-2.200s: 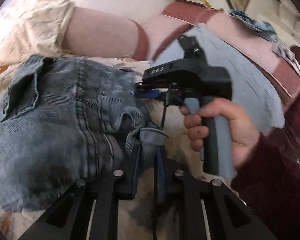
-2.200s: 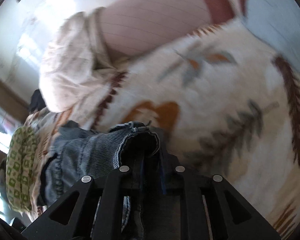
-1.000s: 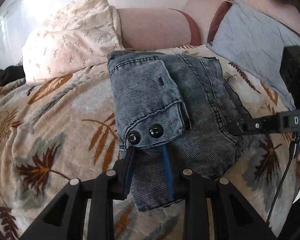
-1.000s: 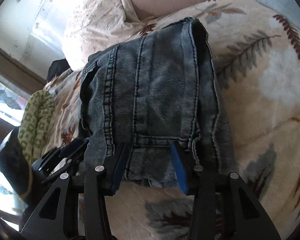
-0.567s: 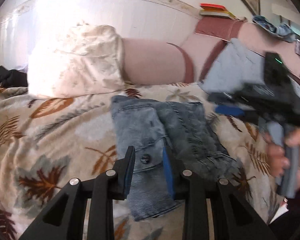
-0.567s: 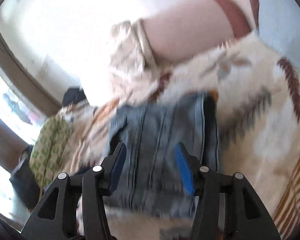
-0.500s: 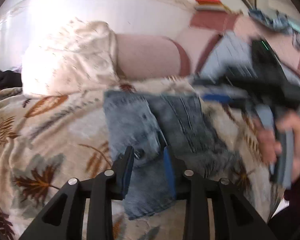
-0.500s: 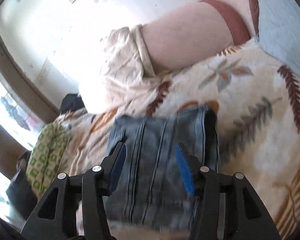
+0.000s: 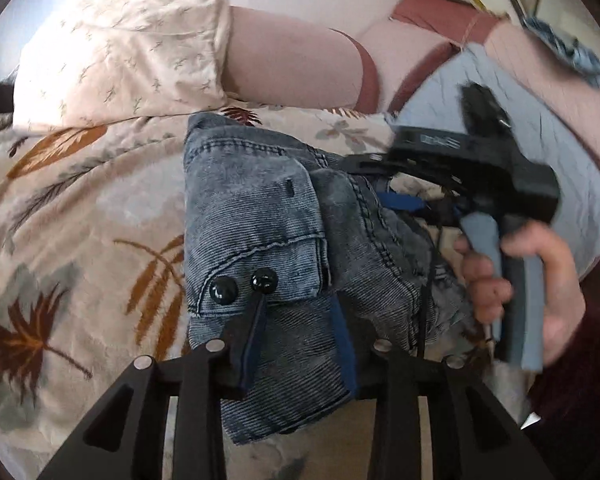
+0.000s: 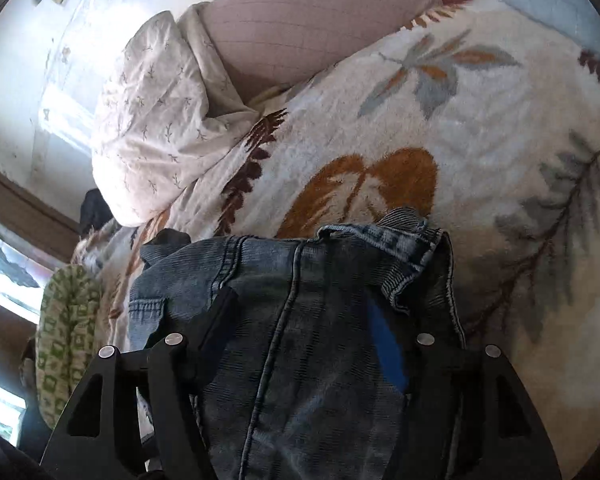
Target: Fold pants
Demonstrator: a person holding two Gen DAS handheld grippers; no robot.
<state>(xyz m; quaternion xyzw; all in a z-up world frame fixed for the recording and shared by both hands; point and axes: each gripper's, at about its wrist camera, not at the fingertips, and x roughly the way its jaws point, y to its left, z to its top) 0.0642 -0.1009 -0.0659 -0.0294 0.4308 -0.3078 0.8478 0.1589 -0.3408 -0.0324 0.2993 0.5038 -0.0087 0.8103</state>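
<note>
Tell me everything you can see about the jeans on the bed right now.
The jeans are faded blue-grey ribbed denim, folded into a compact bundle on the leaf-patterned blanket. A flap with two black buttons lies on top, dark stitched seams beside it. The left tool and the right tool each straddle an edge, their blue-padded fingers opening around the cloth.

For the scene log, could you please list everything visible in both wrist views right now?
pants: one, washed blue denim, folded on the blanket, two black buttons on the flap.
blanket: one, cream with leaf print, covering the bed.
pillow: one, cream with small sprigs, behind the pants.
bolster: one, pink, beside the pillow.
grey cloth: one, pale blue-grey, far right.
green patterned cloth: one, bed's left edge.
left tool: black, blue pads, opening, denim between.
right tool: black, opening over the denim.
hand: one, gripping the right tool's handle.
</note>
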